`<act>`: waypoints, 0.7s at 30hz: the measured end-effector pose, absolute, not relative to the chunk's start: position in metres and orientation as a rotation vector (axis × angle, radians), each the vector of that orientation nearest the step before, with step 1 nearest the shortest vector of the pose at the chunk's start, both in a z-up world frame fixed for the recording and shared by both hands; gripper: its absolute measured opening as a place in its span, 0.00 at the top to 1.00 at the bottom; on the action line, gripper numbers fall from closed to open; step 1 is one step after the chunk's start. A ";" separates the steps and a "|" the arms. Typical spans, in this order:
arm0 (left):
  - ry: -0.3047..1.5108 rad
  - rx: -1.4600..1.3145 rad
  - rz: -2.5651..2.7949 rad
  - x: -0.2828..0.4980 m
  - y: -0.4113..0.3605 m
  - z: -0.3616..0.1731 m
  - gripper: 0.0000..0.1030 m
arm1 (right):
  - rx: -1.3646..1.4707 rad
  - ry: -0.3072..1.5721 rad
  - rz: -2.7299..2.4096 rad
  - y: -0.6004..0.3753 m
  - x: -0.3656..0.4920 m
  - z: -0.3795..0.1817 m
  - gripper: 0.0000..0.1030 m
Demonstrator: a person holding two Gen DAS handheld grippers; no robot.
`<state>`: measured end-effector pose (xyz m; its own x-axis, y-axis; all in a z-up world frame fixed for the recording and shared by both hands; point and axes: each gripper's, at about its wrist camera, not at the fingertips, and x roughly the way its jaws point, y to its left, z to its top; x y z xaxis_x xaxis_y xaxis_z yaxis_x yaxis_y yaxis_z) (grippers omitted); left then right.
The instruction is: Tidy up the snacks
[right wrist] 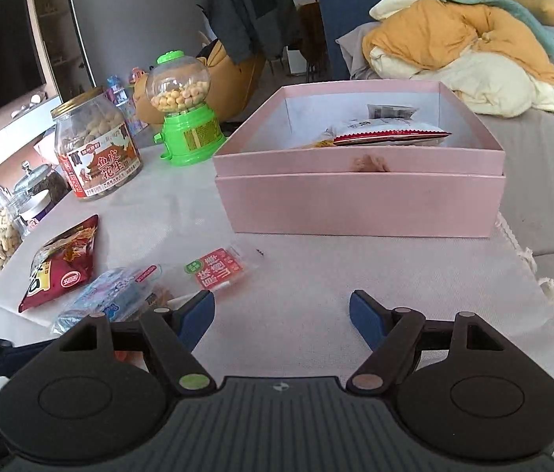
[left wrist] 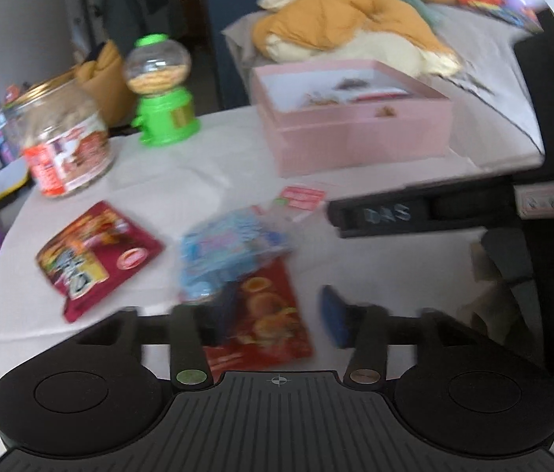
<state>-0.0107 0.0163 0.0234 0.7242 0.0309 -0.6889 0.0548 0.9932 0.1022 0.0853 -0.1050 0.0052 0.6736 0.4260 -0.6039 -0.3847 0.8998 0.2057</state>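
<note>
Below the pink box, the right gripper is hovering, fingers spread; the left gripper, fingers spread, is straddling a red snack packet for pickup.

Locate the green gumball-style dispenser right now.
The green dispenser stands upright at the table's far left in both wrist views, between the peanut jar on its left and the pink box on its right.

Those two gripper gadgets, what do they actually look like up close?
Each is matte black plastic: a ribbed central plate with a small crosshair mark, a round disc either side, and two hinged arms ending in blue finger pads. Pivot caps are green and copper. That holds for left gripper and right gripper.
</note>
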 end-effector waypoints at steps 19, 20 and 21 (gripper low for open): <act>0.811 -0.066 0.053 0.003 0.060 0.016 0.21 | 0.004 0.698 0.453 -0.102 0.084 0.005 0.25; 0.812 -0.039 0.053 0.004 0.057 0.015 0.22 | 0.005 0.698 0.454 -0.102 0.084 0.004 0.25; 0.809 -0.021 0.050 0.004 0.056 0.014 0.21 | 0.006 0.699 0.455 -0.102 0.084 0.004 0.24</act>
